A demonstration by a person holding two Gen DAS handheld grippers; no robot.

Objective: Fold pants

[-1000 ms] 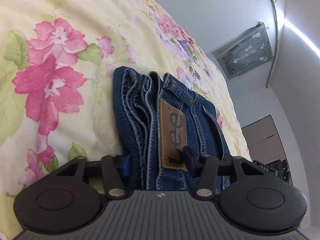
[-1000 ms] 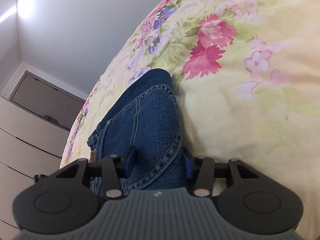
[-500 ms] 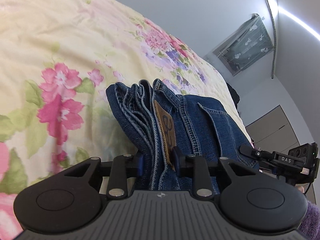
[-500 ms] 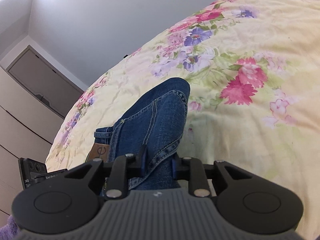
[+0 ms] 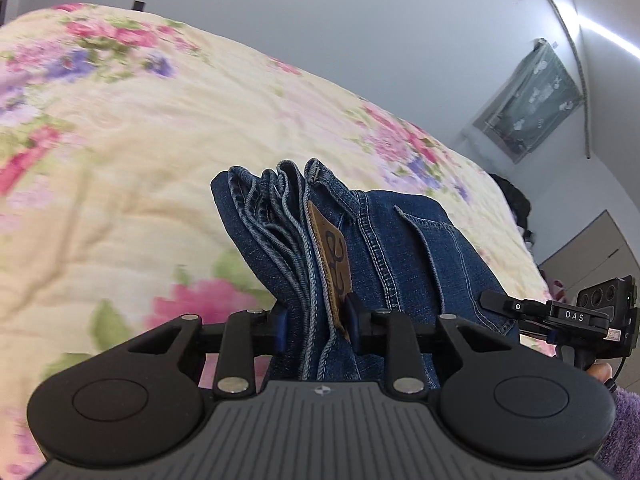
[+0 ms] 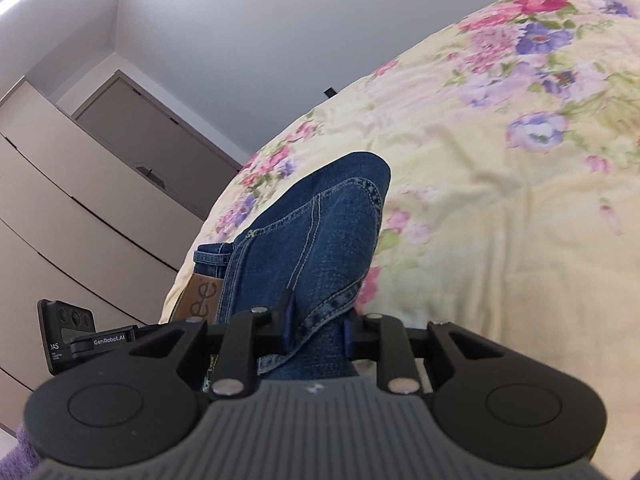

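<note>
Nearest the left wrist camera, the left gripper has its blue pads clamped on the folded jeans, pinching the stacked waistband layers together with the brown leather brand patch that sits against the right pad. The bundle of denim rises away from the fingers, its hems and seams bunched in ridges on the left and a flat pocket panel on the right. To the near right, the right gripper shows from the side, marked "DAS", close beside the jeans.

Over on the right wrist view, that gripper is closed on the other edge of the folded jeans, a stitched seam caught between its pads. The denim juts up and away to a rounded folded corner, and the brand patch peeks out at the left. The left gripper sits at the near left, lettered "GenRobot.AI".

Behind the jeans spreads the cream floral bedspread, with pink and purple blooms. Farther off stand beige wardrobe panels on the left and a plain pale wall at the far end.
</note>
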